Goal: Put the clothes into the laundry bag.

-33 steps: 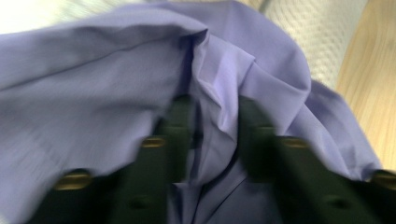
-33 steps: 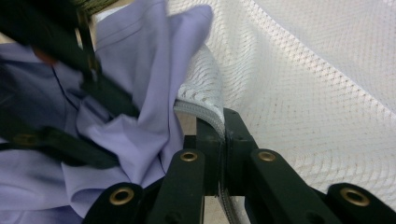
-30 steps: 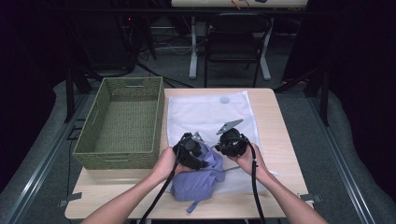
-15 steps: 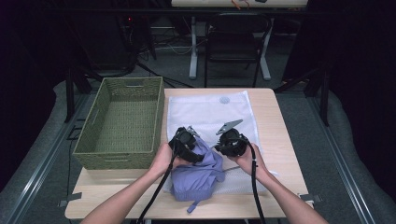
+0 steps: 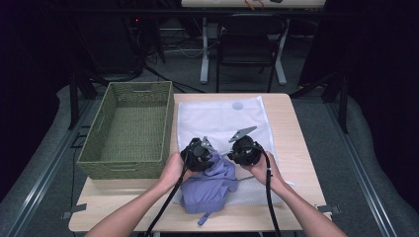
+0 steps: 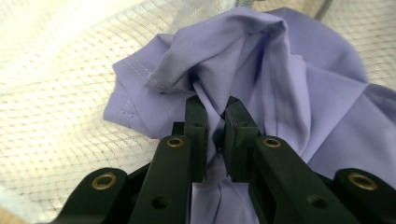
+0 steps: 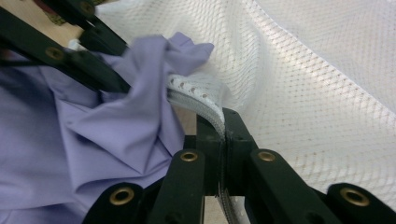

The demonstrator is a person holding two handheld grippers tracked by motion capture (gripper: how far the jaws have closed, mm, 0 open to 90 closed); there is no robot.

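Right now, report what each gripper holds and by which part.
The left gripper pinches a bunched fold of the purple garment. The right gripper is shut on the thick hemmed edge of the white mesh bag, at its opening.

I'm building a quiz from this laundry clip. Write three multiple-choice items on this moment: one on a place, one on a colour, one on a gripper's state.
1. Where does the wicker basket stand?
A. To the left of the white mesh bag
B. On top of the bag
C. On the floor

2. What colour is the garment?
A. Red
B. Lavender
C. Black

3. What is the right gripper doing?
A. Hanging open above the table
B. Pinching the bag's edge
C. Holding the basket's rim

Key: 1 A, the high view shows the basket left of the bag on the table. 2 B, the cloth is pale purple in all views. 3 B, its fingers are closed on the bag's edge in the right gripper view.
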